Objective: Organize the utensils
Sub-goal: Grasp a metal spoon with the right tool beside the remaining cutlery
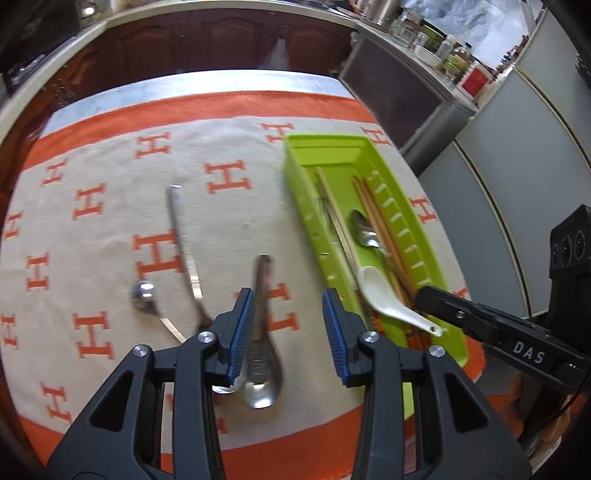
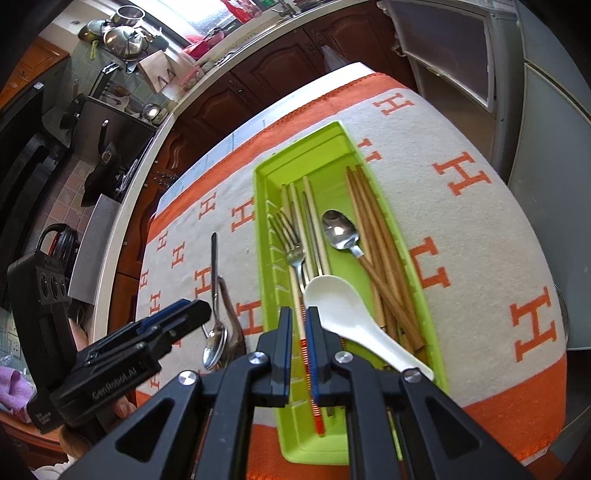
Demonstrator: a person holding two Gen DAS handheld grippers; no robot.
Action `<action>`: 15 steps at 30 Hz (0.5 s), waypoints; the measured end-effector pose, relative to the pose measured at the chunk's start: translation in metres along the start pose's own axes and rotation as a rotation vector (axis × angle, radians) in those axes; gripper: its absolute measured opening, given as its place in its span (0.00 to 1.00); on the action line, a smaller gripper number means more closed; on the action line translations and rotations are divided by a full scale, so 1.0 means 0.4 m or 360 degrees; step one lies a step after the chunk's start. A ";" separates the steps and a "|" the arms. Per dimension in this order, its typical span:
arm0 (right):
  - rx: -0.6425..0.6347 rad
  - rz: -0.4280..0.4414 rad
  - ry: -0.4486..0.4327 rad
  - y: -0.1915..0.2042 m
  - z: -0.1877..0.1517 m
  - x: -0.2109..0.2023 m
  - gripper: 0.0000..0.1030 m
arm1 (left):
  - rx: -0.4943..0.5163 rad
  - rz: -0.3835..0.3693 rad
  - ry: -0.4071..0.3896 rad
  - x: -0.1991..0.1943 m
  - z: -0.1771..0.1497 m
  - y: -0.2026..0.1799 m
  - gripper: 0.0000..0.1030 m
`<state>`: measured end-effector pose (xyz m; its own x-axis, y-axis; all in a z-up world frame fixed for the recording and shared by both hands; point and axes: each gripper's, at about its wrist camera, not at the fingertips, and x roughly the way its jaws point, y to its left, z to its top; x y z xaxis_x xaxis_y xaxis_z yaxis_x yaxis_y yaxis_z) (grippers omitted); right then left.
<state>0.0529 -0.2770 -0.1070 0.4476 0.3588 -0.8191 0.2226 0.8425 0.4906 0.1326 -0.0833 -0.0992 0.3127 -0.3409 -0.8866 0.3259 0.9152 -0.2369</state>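
Observation:
A lime green utensil tray lies on the orange and cream cloth. It holds wooden chopsticks, a fork, a steel spoon and a white ceramic spoon. My left gripper is open above a large steel spoon lying on the cloth. A small ladle and another long spoon lie to its left. My right gripper hovers over the tray's near end, jaws nearly together around a pale chopstick with a red striped end; whether they grip it is unclear.
Dark wooden cabinets run behind the table. Grey appliances stand at the right. A cluttered counter with pots shows at the far left of the right wrist view. The cloth's orange border marks the near table edge.

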 end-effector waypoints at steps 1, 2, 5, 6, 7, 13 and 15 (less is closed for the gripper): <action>-0.0016 0.0012 0.0004 0.010 -0.001 0.001 0.08 | -0.0016 0.0020 -0.0014 -0.013 -0.004 0.020 0.33; -0.0032 0.0022 0.0008 0.019 -0.003 0.002 0.08 | -0.0038 0.0037 -0.0029 -0.025 -0.009 0.042 0.33; -0.0091 0.0055 0.0028 0.057 -0.011 0.011 0.08 | -0.0077 0.0117 -0.0064 -0.055 -0.022 0.094 0.33; -0.0115 0.0069 0.0038 0.070 -0.014 0.016 0.08 | -0.0088 0.0144 -0.0075 -0.063 -0.027 0.112 0.33; -0.0135 0.0081 0.0047 0.083 -0.017 0.020 0.08 | -0.0104 0.0170 -0.0086 -0.071 -0.034 0.132 0.33; -0.0265 0.0144 0.0128 0.158 -0.042 0.067 0.08 | -0.0184 0.0198 -0.0082 -0.078 -0.066 0.213 0.33; -0.0296 0.0151 0.0155 0.178 -0.047 0.092 0.08 | -0.0199 0.0195 -0.0070 -0.068 -0.074 0.225 0.33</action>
<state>0.0688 -0.1961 -0.1080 0.3711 0.4693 -0.8013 0.0162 0.8595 0.5109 0.1271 0.0145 -0.1082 0.3828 -0.2318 -0.8943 0.1705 0.9691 -0.1782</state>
